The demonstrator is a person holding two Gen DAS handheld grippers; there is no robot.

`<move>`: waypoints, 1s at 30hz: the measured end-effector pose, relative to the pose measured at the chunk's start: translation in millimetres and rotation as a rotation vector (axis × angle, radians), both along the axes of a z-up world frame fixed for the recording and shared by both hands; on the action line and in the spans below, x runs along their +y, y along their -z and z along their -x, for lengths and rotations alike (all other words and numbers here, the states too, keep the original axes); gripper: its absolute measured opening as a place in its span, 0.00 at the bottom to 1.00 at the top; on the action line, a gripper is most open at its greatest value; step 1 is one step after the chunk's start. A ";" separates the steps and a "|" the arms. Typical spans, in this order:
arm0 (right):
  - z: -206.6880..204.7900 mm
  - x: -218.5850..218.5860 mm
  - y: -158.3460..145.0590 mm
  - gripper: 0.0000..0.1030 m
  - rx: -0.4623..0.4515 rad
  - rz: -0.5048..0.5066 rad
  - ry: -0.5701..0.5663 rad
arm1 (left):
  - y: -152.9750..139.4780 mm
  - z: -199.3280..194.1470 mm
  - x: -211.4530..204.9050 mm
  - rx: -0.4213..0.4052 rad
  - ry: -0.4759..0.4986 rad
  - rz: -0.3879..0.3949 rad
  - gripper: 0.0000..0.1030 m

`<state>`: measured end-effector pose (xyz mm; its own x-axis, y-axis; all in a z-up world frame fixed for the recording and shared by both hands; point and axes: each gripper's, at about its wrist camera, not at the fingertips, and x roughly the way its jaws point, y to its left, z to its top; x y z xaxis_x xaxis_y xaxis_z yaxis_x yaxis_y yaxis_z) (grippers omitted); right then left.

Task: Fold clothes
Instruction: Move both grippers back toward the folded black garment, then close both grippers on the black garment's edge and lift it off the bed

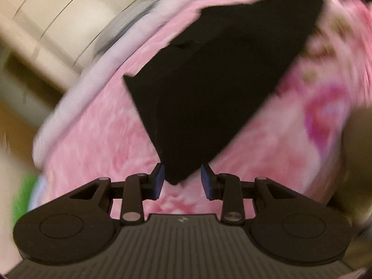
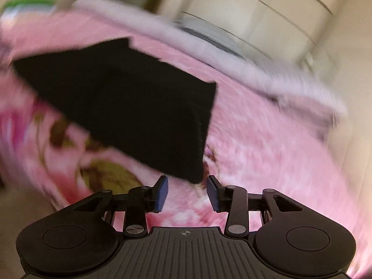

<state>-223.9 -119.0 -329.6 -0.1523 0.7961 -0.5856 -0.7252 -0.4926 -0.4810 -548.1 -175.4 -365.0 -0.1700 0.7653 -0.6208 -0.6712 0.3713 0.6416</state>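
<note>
The folded black garment (image 1: 209,88) lies flat on the pink blanket (image 1: 97,139), one near corner poking between the parted jaws of the left gripper (image 1: 182,181). Its other near corner sits just ahead of the right gripper (image 2: 187,193), also released; both stand equally close.

Black garment (image 1: 209,88) folded flat into a layered, roughly rectangular shape, lying on pink floral blanket (image 1: 97,139); one near corner points between each gripper's pads, edges blurred, fabric detail unreadable.
</note>
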 end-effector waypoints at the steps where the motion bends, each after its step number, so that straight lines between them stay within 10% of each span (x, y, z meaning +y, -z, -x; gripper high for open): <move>1: 2.5 -0.6 4.6 0.41 -0.052 -0.014 -0.032 | 5.6 -1.4 -0.6 0.057 0.047 0.000 0.30; 12: 11.0 12.3 62.0 0.41 -0.452 -0.143 -0.310 | 61.7 0.1 7.5 0.387 0.296 -0.062 0.31; 26: 6.6 54.9 89.2 0.40 -0.566 -0.260 -0.461 | 67.0 22.2 31.7 0.368 0.460 -0.124 0.18; 30: 9.9 55.8 90.8 0.20 -0.565 -0.221 -0.484 | 69.5 24.6 36.5 0.370 0.494 -0.100 0.10</move>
<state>-233.9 -63.2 -420.4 -0.2387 0.8244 -0.5133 -0.0695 -0.5417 -0.8377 -572.7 -138.9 -434.6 0.0287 0.8597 -0.5099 -0.1620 0.5074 0.8463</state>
